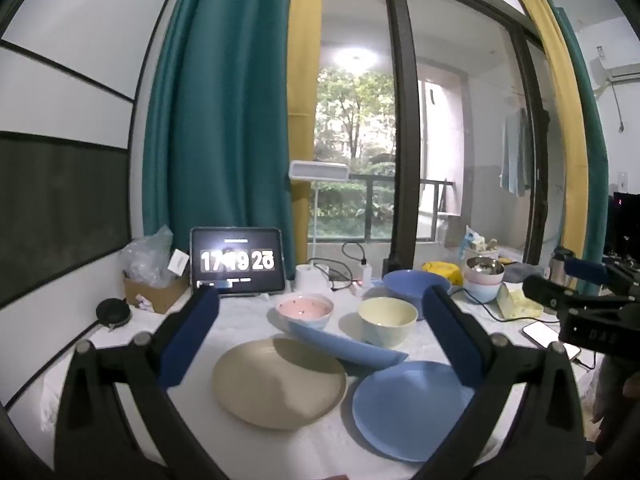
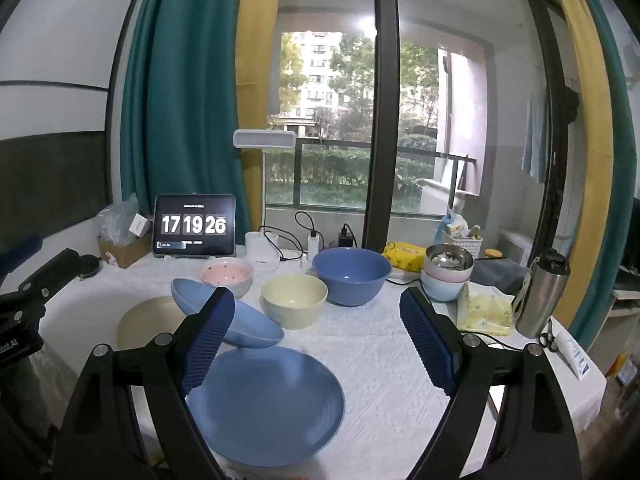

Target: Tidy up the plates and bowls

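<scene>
Hovering above the near edge of the surface [image 2: 380, 344], both claws stand wide with nothing between the pads. Left claw [image 1: 320, 336] frames the beige plate [image 1: 279, 384] and the flat blue plate [image 1: 412, 410], which lie side by side and just touching at their rims, beige to the left. Right claw [image 2: 316, 340] sits over the flat blue plate [image 2: 266, 406], well clear of it. A second blue plate [image 2: 228, 312] leans tilted, one edge raised near the pink bowl [image 2: 227, 276], the other end down beside the flat blue plate; it overlaps the beige plate [image 2: 148, 324]. Yellow bowl [image 2: 294, 300] stands upright just right of the tilted plate, apart from it. Big blue bowl [image 2: 352, 276] sits behind the yellow one, close but whether touching cannot be told. Further right, a stack of pastel bowls [image 2: 446, 280] carries a steel bowl [image 2: 449, 258] on top. A tablet [image 2: 195, 226] showing a clock stands at the back left, against the teal curtain [image 2: 180, 100]. A steel flask [image 2: 542, 292] stands at the right edge. In the left wrist view the right claw's body shows at the far right.
</scene>
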Motion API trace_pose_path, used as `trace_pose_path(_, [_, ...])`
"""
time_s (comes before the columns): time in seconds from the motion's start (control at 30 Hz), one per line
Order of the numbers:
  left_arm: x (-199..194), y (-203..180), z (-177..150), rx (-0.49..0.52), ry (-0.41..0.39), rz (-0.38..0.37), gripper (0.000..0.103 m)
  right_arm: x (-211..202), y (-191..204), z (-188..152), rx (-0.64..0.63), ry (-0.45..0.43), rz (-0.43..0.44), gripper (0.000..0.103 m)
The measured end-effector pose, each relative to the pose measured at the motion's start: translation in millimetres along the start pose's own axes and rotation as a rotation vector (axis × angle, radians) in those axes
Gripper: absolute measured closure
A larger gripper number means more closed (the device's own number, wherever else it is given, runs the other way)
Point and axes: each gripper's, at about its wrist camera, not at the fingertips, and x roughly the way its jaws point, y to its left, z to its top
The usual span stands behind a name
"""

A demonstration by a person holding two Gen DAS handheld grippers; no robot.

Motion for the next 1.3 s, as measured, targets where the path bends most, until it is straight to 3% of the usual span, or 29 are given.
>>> trace_pose_path(1.3, [0.0, -1.2, 0.9, 0.001, 0.002, 0.000, 0.000, 3.0, -2.9, -2.4, 0.005, 0.011, 0.003, 0.015])
